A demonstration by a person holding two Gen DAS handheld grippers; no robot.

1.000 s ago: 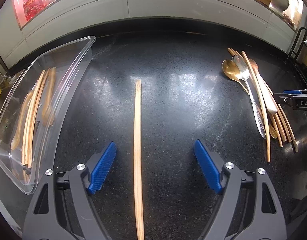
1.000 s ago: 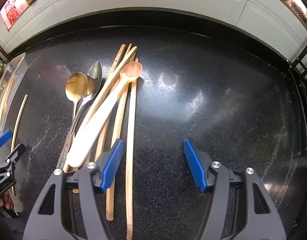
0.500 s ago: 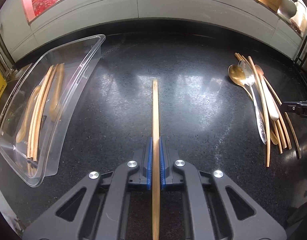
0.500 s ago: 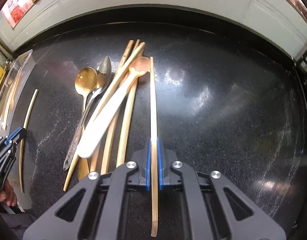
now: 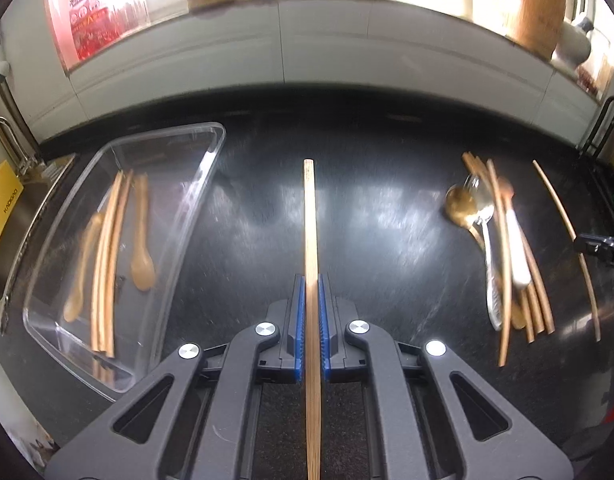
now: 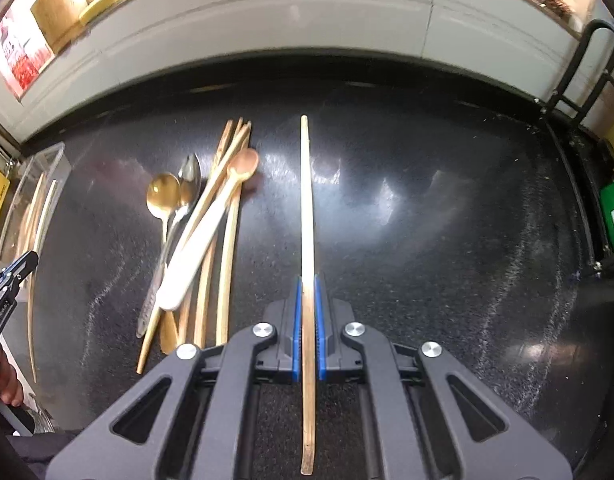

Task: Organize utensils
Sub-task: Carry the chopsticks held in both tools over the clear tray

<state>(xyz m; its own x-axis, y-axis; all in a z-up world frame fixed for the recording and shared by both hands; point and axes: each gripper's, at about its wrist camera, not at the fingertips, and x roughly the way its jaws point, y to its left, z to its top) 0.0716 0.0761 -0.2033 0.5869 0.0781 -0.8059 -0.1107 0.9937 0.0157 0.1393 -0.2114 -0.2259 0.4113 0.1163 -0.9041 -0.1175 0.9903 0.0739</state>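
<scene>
I work a black counter (image 5: 387,240) from afar, sorting utensils with a gripper in each hand. At far left a clear tray (image 5: 211,148) lies at an angle near the sink edge, already holding a few chopsticks and two wooden spoons (image 5: 141,248); I judge it is the collecting bin, set within my left hand's reach.

My left gripper (image 5: 311,320) has its blue pads pressed together on a single chopstick (image 5: 309,216), which runs straight out along the fingers and stands clear of the counter. I pinch it about midway along its length, probably so it balances and does not swing on the way to the tray.

Further right sits the unsorted pile (image 6: 195,240): a gold spoon (image 6: 162,196), a steel spoon (image 6: 189,176), a white-handled wooden spoon (image 6: 199,256) lying across the top, and several chopsticks fanned beneath. They overlap, so single sticks at the edge are the easy picks.

My right gripper (image 6: 308,320) is likewise clamped on a second chopstick (image 6: 306,200), just right of the pile and apart from it, gripped nearer its near end than its tip. Both jaws are nearly fully closed, with only the thin sticks between the pads. The rest of the counter to the right is bare up to a dark rack (image 6: 579,64).
</scene>
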